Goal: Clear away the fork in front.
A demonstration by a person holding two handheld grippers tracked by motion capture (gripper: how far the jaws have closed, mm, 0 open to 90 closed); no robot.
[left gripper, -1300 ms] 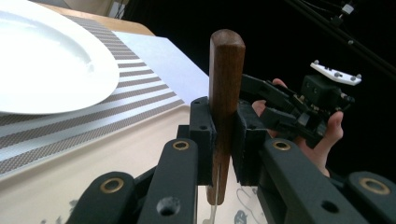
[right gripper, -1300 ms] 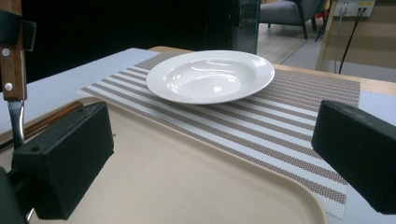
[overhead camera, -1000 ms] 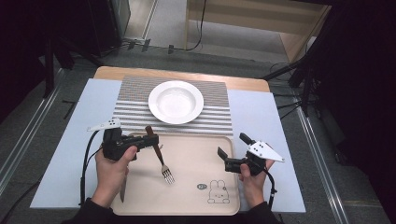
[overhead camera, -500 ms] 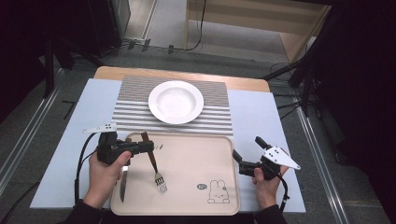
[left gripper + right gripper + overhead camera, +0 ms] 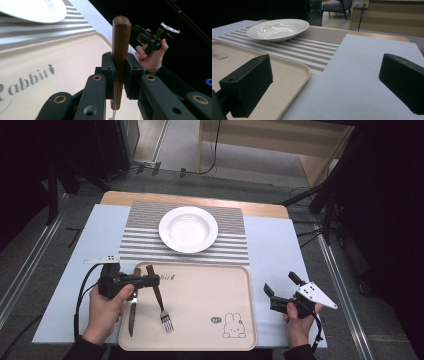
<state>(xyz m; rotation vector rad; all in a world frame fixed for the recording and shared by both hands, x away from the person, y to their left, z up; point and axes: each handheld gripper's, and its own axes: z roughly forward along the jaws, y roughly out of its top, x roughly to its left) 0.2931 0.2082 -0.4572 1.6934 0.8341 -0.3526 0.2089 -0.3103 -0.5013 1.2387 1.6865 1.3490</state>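
Observation:
A fork [image 5: 161, 306] with a brown wooden handle [image 5: 120, 37] lies slanted on the left part of the beige tray [image 5: 210, 290], tines toward me. My left gripper [image 5: 151, 280] is shut on that handle, and in the left gripper view both pads [image 5: 108, 72] press its sides. A knife [image 5: 132, 314] lies on the tray just left of the fork. My right gripper [image 5: 280, 283] stands open over the pale blue table right of the tray, nothing between its jaws [image 5: 324, 82]. It also appears far off in the left gripper view [image 5: 150, 37].
A white deep plate [image 5: 188, 229] rests on a striped placemat [image 5: 230, 247] behind the tray. The tray carries a rabbit drawing [image 5: 231, 325] at its near right corner. The table's wooden far edge [image 5: 195, 200] lies beyond the mat, with dark floor and stands around.
My right gripper has moved right, off the tray's right edge and out over the blue table. The left gripper and the fork have shifted slightly left.

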